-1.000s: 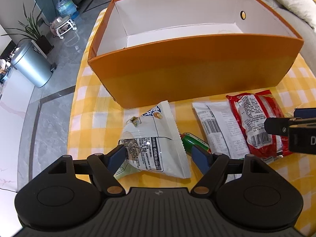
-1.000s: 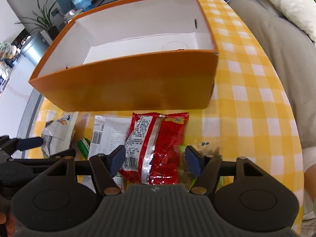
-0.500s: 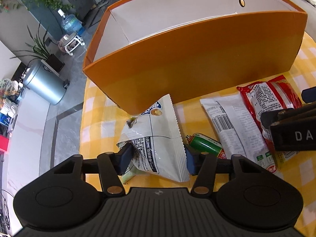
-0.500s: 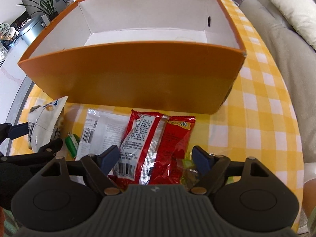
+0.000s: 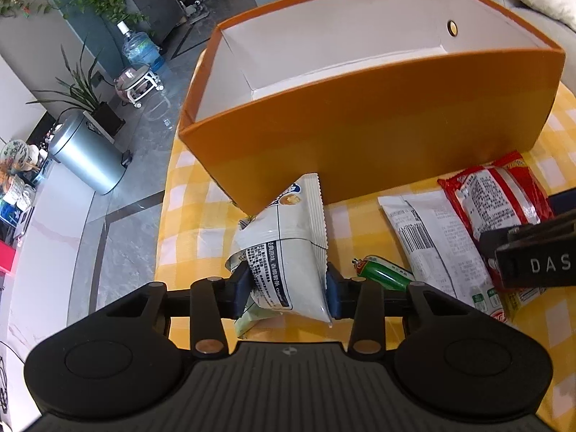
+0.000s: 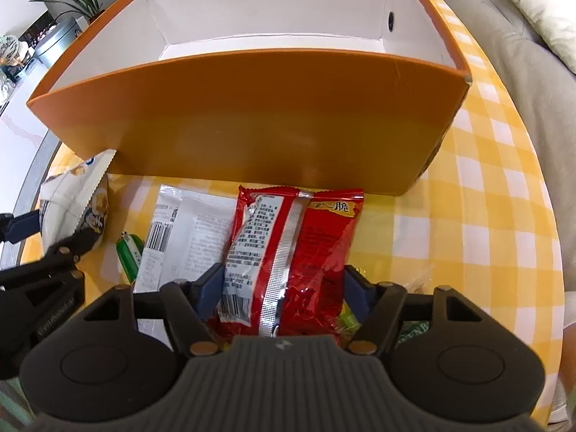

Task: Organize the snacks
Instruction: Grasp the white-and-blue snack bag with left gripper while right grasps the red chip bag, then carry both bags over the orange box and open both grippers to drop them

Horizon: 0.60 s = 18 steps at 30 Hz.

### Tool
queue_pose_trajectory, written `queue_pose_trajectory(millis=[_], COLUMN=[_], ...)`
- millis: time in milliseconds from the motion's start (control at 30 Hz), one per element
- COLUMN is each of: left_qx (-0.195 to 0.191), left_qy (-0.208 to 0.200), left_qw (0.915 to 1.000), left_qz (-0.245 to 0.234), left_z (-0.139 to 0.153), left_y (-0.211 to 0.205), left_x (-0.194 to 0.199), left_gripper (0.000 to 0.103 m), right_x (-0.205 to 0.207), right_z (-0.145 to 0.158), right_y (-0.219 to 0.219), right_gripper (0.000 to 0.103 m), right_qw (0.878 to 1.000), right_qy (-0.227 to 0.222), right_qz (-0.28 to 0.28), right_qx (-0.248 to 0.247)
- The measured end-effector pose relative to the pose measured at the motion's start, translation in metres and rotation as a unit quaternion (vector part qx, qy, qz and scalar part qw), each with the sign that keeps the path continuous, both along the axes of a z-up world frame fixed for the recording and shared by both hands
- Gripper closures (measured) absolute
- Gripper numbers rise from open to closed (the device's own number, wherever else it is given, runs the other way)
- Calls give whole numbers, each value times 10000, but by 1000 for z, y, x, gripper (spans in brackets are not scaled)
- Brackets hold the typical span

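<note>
Left gripper (image 5: 288,289) closing on white snack bag (image 5: 288,252) at lower centre, pads touching; puffy film may slip. Right gripper (image 6: 279,288) closing astride red packet (image 6: 288,248), not yet pinched; orange box (image 6: 252,122) empty above.

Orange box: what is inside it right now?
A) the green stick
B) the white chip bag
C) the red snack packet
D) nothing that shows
D: the orange box shows only bare white walls and floor in both views; the red snack packet, white chip bag and green stick all lie in front of it.
</note>
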State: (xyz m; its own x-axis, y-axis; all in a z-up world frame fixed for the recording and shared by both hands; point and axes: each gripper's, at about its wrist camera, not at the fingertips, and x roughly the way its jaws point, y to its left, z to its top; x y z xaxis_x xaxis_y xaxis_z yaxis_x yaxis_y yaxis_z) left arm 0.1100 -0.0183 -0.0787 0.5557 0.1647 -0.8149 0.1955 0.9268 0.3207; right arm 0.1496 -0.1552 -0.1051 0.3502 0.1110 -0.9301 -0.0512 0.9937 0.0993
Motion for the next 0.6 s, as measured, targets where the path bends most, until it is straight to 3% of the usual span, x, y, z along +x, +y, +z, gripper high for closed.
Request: queue_pose_trajectory(millis=[600], left_qx=[-863], left_qy=[-215], left_qw=[9959], left_qz=[151], left_z=[43], left_y=[13], left_x=[-20], left_gripper=[59], right_x=[-17], right_z=[38], right_y=[4], right_gripper=[36], right_qw=[9990], right_qy=[-341], right_qz=[277], right_qx=[-77])
